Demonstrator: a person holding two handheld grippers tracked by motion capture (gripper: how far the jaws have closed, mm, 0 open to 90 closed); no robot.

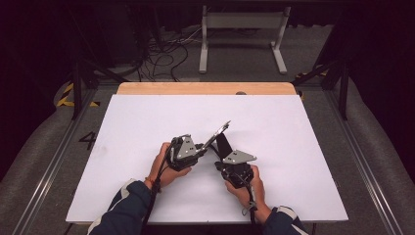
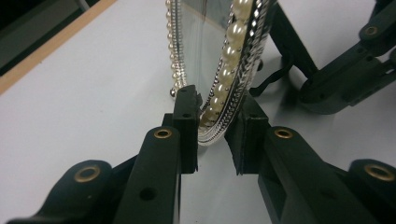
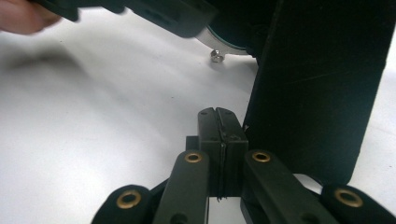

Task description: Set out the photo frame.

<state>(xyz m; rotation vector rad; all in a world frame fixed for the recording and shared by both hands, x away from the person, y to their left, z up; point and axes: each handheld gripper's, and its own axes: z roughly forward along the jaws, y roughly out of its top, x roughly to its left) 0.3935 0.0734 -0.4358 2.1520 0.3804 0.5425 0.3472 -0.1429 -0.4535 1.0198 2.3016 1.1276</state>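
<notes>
1. Jaws of your left gripper [image 2: 212, 135] are clamped on the bottom rim of the pearl-trimmed picture frame [image 2: 219, 70], pinching the silver edge and a few pearls. That contact patch looks narrow and rounded, so the frame could swivel or slide out if you tilt the hand.
2. Your right gripper [image 3: 218, 135] has its jaws pressed together with nothing visible between them, just beside the black easel stand [image 3: 317, 88] at the back of the frame. If you swing sideways now, you could knock the stand rather than grasp it.
3. Seen from above, the frame [image 1: 217, 134] leans tilted over the middle of the white worktop [image 1: 293, 132], held up between the two grippers. Loosen the left hold too early and it probably falls flat; glass and pearls may not take that well.
4. Squeezing harder to stop slippage risks popping pearls off the trim or marking the silver edge.
5. A thin black cord [image 2: 271, 81] trails near the stand's base. It could snag on a jaw when you move in.
6. Your left hand [image 1: 164, 166] and right hand [image 1: 244, 188] work close together, so the grippers might collide.
</notes>
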